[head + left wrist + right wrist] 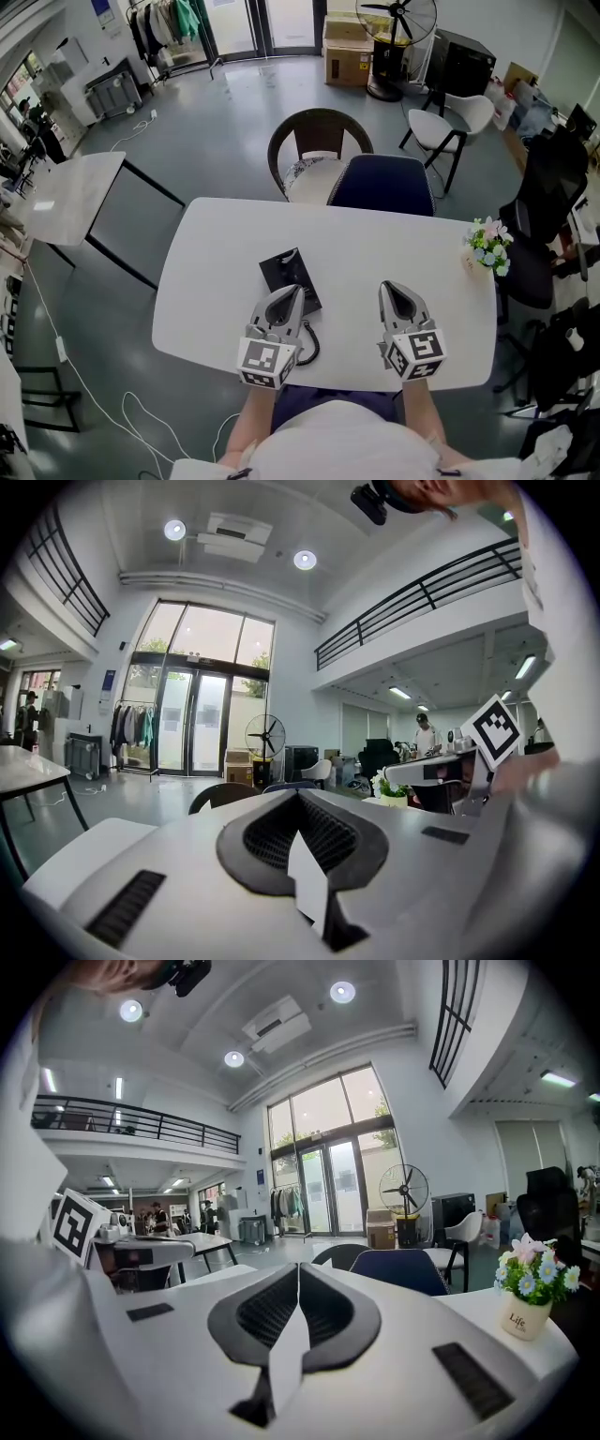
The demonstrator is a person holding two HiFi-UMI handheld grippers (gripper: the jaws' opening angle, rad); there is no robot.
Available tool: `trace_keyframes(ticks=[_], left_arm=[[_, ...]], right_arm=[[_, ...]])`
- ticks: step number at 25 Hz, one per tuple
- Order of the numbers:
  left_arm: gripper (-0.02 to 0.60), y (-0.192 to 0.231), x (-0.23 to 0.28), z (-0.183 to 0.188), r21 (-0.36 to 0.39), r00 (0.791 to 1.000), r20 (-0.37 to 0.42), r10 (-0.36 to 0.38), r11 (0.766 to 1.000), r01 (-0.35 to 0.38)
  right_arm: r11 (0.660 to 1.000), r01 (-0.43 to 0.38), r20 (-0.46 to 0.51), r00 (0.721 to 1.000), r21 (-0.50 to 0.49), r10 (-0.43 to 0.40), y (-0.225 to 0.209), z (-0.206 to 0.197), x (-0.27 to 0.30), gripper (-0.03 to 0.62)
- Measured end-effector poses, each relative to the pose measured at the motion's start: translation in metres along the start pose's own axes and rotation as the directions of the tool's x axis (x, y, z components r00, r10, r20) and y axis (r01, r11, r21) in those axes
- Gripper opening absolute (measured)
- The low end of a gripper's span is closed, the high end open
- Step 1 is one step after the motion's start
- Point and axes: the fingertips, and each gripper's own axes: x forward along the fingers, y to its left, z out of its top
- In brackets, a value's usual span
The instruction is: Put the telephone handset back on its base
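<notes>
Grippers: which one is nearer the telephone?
The left gripper, whose tip overlaps the black telephone in the head view; the right gripper is off to the side over the white table.

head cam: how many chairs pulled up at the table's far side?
2. A brown wicker chair on the left and a dark blue chair right beside it, both at the table's far edge. A white chair and a black office chair stand further off.

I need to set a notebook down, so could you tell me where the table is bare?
Bare: the far strip of the table behind the telephone, the left end, and the stretch between the right tool and the flower pot. Crowded: the near edge round the telephone, its coiled cord and the left tool.
</notes>
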Motion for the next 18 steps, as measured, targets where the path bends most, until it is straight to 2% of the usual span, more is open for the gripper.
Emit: trace_keyframes(ticks=[18], left_arm=[[0.015, 0.007, 0.005, -0.014, -0.008, 0.999, -0.040, 0.010, 1.000, -0.010]], right_arm=[[1.000, -0.013, -0.025, 1.000, -0.012, 0.013, 0.005, -0.003, 0.013, 0.034]])
